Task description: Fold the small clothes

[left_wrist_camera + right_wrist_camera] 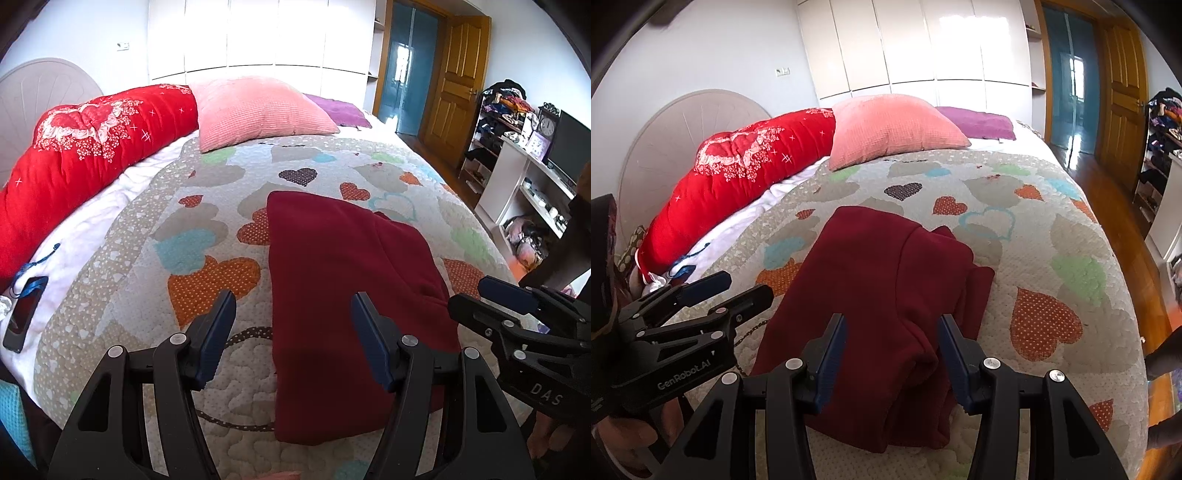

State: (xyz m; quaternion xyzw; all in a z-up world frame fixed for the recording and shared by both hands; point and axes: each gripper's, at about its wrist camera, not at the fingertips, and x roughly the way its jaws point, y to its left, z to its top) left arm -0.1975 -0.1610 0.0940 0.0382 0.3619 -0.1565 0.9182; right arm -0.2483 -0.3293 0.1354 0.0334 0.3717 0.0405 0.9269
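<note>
1. Left wrist view: the left claw (293, 317) stands wide apart and holds nothing, poised above the near edge of the bed (147, 236). Its left finger is over the heart-patterned quilt (207, 273), its right finger over the dark red garment (347, 280).
2. The dark red garment lies folded into a rough rectangle on the quilt, near the bed's foot end, with a lumpy extra layer along its right side.
3. The right claw (480, 295) enters from the right edge, just beside the garment's right border; from this side I cannot tell how far it is spread.
4. Farther back lie a red duvet (92, 147), a pink pillow (255, 110) and a purple cushion (340, 110); a phone (24, 314) rests on the white sheet at left.
5. Right wrist view: the right claw (892, 332) is also wide apart and holds nothing, above the near right part of the garment (879, 280), where the cloth bunches into folds.
6. The left claw (748, 288) shows at the left, its fingers apart, over the quilt (1052, 240) just beside the garment's left edge.
</note>
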